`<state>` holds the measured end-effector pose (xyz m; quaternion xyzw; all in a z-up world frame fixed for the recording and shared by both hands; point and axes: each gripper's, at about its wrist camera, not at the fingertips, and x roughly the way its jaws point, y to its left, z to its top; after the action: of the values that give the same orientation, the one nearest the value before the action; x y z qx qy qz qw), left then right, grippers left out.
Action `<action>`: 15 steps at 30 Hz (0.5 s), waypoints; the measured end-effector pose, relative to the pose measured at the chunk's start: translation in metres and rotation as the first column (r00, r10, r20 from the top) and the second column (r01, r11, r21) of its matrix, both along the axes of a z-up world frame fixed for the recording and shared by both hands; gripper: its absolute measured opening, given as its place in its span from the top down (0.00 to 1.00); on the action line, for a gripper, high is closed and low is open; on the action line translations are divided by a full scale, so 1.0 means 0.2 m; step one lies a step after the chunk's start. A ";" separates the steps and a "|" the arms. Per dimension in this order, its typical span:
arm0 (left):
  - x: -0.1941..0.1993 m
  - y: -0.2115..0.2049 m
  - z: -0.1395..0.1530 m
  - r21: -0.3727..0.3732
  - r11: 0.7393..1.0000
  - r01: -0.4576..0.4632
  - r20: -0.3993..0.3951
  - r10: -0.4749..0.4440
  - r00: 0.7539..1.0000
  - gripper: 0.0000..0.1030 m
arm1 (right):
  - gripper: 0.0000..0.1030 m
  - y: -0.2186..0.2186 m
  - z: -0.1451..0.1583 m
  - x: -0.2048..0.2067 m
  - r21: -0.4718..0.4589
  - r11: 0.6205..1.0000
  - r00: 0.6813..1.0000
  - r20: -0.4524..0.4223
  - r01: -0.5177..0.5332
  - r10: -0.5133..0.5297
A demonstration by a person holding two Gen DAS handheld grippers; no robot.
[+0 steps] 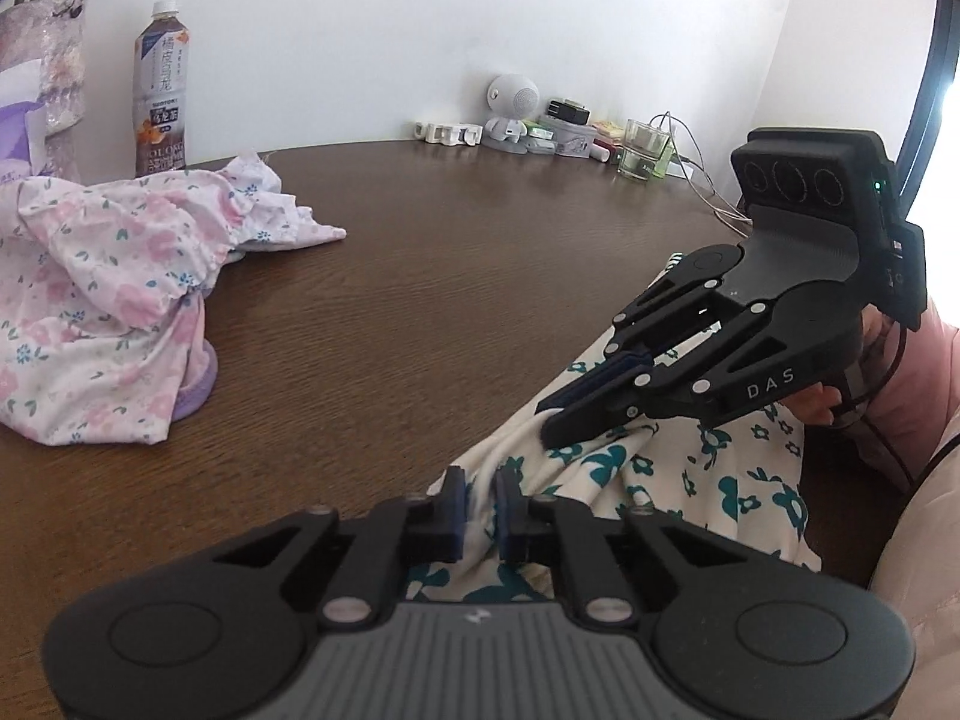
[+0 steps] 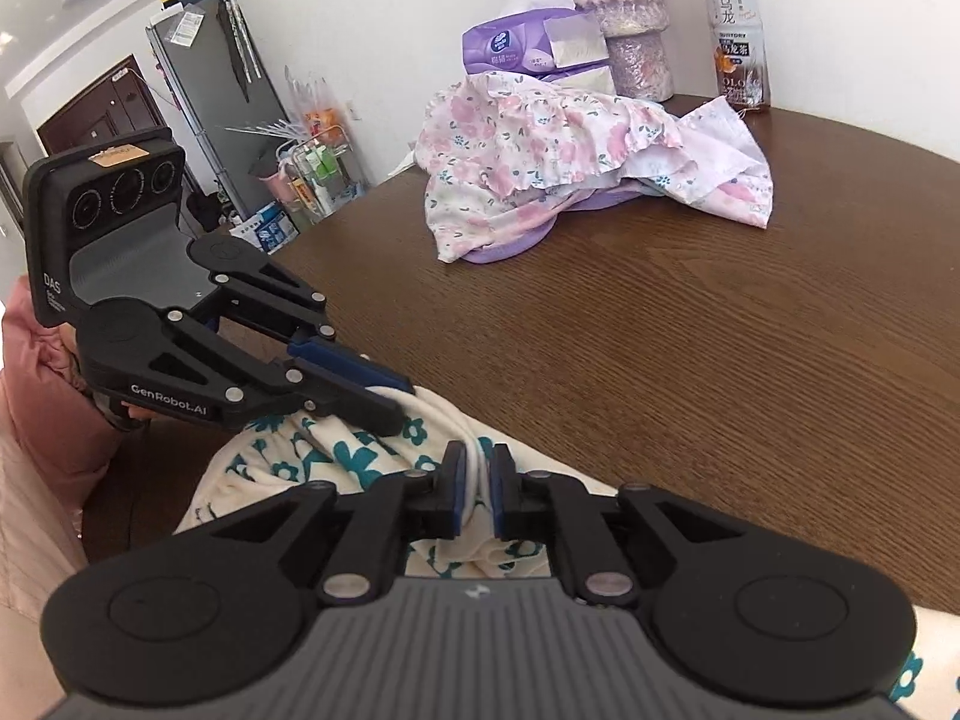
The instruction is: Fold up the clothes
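Both grippers have their fingers pinched on the cream garment with teal flowers [image 1: 690, 480], which is bunched at the near edge of the brown worktop [image 1: 420, 276] and spills over it toward the person. The left gripper [image 1: 478, 504] clamps a fold of the cloth between its blue pads; the right gripper [image 2: 477, 489] does the same just beside it, the two tips close together. A pink floral garment [image 2: 540, 150] lies crumpled well apart, near the far edge of the worktop, beside a tea bottle [image 2: 735, 24] and a purple tissue pack [image 2: 528, 45].
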<state>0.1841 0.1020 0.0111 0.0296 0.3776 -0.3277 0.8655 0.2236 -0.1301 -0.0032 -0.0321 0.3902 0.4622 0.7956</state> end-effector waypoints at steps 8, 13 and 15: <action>0.00 0.00 -0.02 -0.009 1.000 -0.020 -0.004 0.020 1.000 0.91 | 0.89 -0.03 0.15 -0.06 0.095 0.994 0.993 0.099 0.048 -0.058; -0.01 -0.01 -0.02 -0.004 0.999 -0.038 0.007 0.038 0.999 0.91 | 0.89 0.08 0.05 -0.08 -0.022 0.999 0.993 0.116 0.034 -0.032; -0.02 -0.01 -0.02 -0.005 0.999 -0.045 0.013 0.045 0.999 0.90 | 0.90 0.09 0.00 -0.08 -0.059 0.997 0.991 0.132 0.044 -0.036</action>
<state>0.1805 0.1009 0.0076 0.0214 0.3716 -0.3087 0.8753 0.2071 -0.1112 -0.0032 -0.0791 0.3516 0.4309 0.8273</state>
